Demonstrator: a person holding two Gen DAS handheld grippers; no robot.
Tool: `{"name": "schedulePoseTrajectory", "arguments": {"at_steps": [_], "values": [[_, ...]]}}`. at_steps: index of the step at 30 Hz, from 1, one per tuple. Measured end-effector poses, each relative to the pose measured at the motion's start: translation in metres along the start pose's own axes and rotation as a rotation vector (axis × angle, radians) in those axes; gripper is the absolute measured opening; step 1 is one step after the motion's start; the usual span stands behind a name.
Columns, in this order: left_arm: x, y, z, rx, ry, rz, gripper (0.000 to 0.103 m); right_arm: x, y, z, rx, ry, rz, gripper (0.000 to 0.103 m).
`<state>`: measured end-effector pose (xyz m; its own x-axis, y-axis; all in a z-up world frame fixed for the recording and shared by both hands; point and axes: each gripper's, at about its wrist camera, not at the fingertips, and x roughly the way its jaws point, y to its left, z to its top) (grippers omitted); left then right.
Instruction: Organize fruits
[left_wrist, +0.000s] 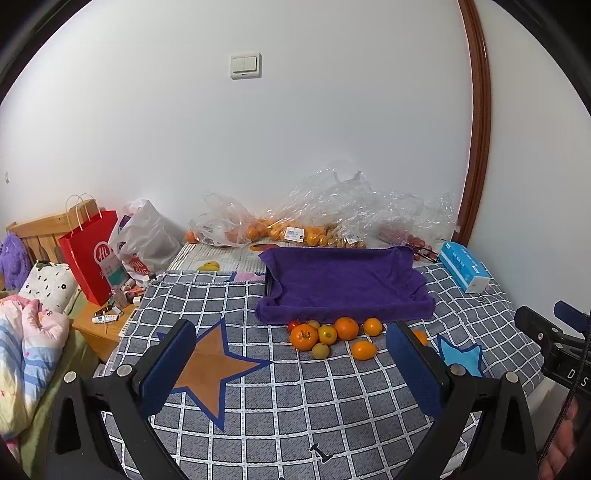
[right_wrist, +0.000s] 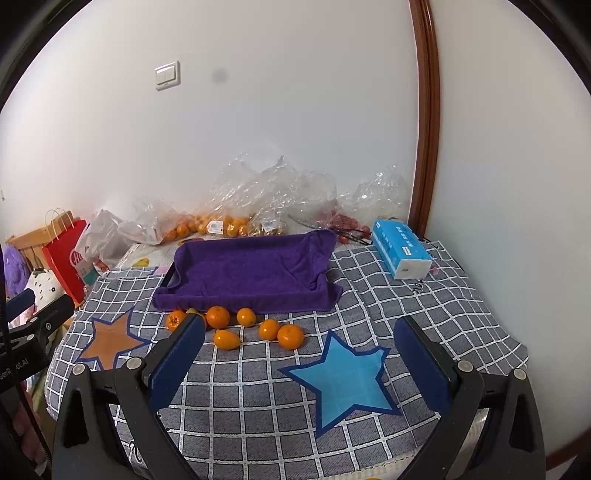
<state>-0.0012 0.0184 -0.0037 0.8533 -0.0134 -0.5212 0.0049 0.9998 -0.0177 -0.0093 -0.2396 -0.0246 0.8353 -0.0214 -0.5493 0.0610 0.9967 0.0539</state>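
Several loose fruits lie in a cluster on the checked cloth just in front of a tray lined with a purple towel (left_wrist: 343, 284) (right_wrist: 247, 273). They include an orange tomato (left_wrist: 303, 336), a large orange (left_wrist: 346, 328) (right_wrist: 218, 316), an oval kumquat (left_wrist: 364, 349) (right_wrist: 226, 339) and small yellow-green fruits (left_wrist: 320, 350). The tray holds no fruit. My left gripper (left_wrist: 291, 363) is open and empty, hovering short of the cluster. My right gripper (right_wrist: 301, 360) is open and empty, above the blue star (right_wrist: 341, 376).
Clear plastic bags with more oranges (left_wrist: 258, 230) (right_wrist: 221, 225) lie along the wall behind the tray. A blue tissue box (left_wrist: 465, 266) (right_wrist: 400, 253) sits at the right. A red paper bag (left_wrist: 90, 258) and bedding (left_wrist: 33, 332) are at the left.
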Motion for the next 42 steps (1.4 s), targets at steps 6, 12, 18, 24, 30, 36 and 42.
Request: {"name": "schedulePoseTrajectory", "arguments": {"at_steps": [6,12,18,24,30,36,42], "values": [[0.0005,-0.0004,0.0004,-0.003,0.001,0.000,0.103,-0.0018,0.0002,-0.0003,0.000,-0.006,-0.002,0.100],[0.0004,-0.0021,0.0010,-0.005,-0.001,0.003,0.103,-0.0040,-0.0003,-0.0005,0.002,-0.011,0.001,0.100],[-0.0006,-0.0023,0.0015,-0.009,-0.004,0.001,0.103,-0.0042,0.0012,0.0000,0.001,-0.013,0.003,0.100],[-0.0014,-0.0008,0.0013,-0.015,-0.005,0.002,0.103,-0.0042,0.0025,0.0004,-0.001,-0.014,0.006,0.100],[-0.0012,0.0036,0.0001,-0.025,-0.006,-0.002,0.103,-0.0046,0.0046,0.0015,-0.012,-0.017,0.011,0.100],[-0.0007,0.0042,0.0007,-0.023,-0.007,-0.001,0.103,-0.0030,0.0064,0.0013,-0.016,-0.015,0.018,0.099],[-0.0004,0.0068,0.0012,-0.029,-0.009,0.001,0.103,-0.0024,0.0087,0.0011,-0.024,-0.015,0.016,0.099]]}}
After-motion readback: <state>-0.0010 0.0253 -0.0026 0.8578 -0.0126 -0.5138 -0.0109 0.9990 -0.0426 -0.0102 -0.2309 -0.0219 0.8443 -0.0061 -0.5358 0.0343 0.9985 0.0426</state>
